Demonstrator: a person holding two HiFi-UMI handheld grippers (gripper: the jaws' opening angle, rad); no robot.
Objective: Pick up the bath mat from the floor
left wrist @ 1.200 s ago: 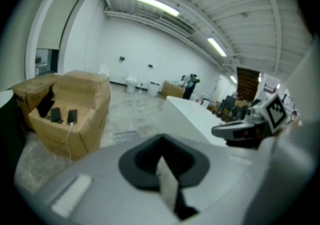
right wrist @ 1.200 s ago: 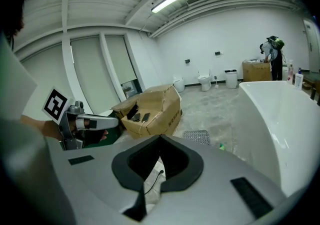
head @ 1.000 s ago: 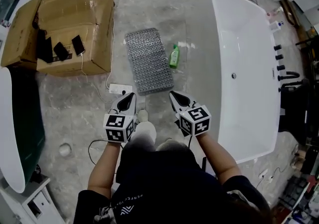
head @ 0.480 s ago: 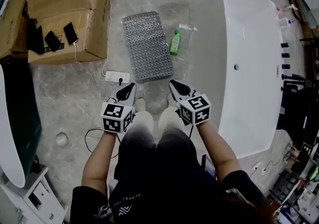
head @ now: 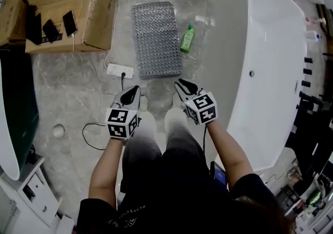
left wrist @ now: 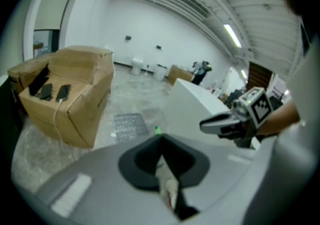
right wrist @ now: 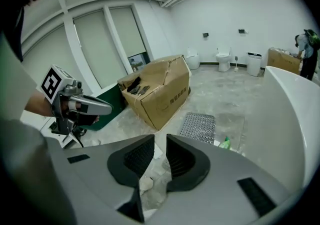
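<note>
The grey studded bath mat point(head: 156, 39) lies flat on the marble floor ahead of me, also seen in the right gripper view point(right wrist: 198, 126) and small in the left gripper view point(left wrist: 129, 125). My left gripper point(head: 131, 92) is held at waist height, short of the mat's near edge, with its jaws shut and nothing in them point(left wrist: 161, 144). My right gripper point(head: 183, 86) hovers beside it, just short of the mat's near right corner; its jaws are opening, with a narrow gap and nothing between them point(right wrist: 160, 156).
A green bottle point(head: 187, 39) stands at the mat's right edge. A white bathtub point(head: 270, 66) runs along the right. Cardboard boxes point(head: 73, 9) with phones on top sit at left. A white power strip point(head: 119, 70) and cable lie left of the mat's near end.
The view has moved forward, so the mat lies closer to both grippers. The right gripper's jaws have parted a little.
</note>
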